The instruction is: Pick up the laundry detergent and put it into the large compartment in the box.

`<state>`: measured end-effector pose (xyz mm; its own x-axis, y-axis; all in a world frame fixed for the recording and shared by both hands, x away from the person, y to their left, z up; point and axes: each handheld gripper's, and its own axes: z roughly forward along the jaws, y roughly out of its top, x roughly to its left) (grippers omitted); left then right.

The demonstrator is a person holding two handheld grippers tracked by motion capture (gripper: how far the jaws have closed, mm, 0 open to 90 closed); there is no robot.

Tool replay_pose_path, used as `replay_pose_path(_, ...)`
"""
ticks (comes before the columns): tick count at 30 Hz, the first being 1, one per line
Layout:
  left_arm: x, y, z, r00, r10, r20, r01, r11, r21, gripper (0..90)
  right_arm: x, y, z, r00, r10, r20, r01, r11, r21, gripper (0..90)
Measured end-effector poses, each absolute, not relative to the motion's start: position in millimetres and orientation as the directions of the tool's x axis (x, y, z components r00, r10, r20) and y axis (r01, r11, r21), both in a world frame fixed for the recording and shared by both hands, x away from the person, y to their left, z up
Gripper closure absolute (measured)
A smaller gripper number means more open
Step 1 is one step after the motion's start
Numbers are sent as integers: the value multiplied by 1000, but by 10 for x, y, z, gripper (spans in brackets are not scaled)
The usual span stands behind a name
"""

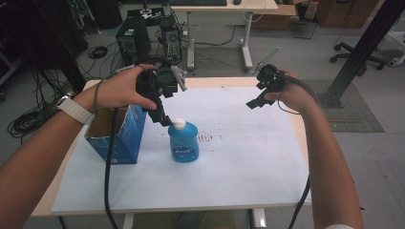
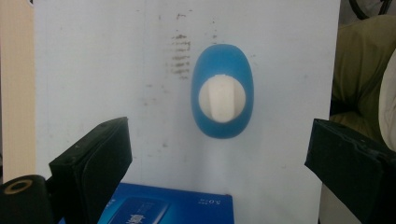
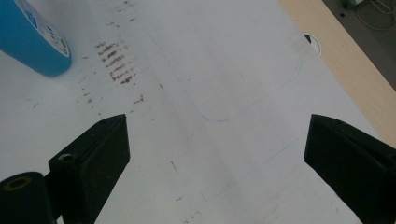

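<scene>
Overhead, your left gripper (image 1: 165, 117) hangs released just above the white cap of the blue plastic soap bottle (image 1: 184, 141), which stands upright on the white sheet (image 1: 248, 157) covering the desk, beside the open blue cardboard box (image 1: 119, 133) near the left edge; your right gripper (image 1: 258, 101) hovers toward the far right corner. Your left gripper view looks straight down on the bottle (image 2: 222, 98) between wide jaws. Your right gripper view shows spread jaws over bare sheet, the bottle (image 3: 32, 39) well off.
</scene>
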<state>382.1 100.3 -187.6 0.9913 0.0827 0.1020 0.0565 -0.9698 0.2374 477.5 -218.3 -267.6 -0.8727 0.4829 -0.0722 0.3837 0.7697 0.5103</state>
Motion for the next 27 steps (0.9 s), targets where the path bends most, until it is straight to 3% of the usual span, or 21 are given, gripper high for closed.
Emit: replay_pose_path(27,3859,808,-2106,996,62,71,47,-979,198,88,4770,-2179,-2696,-875,479,-72,381,772,509,70)
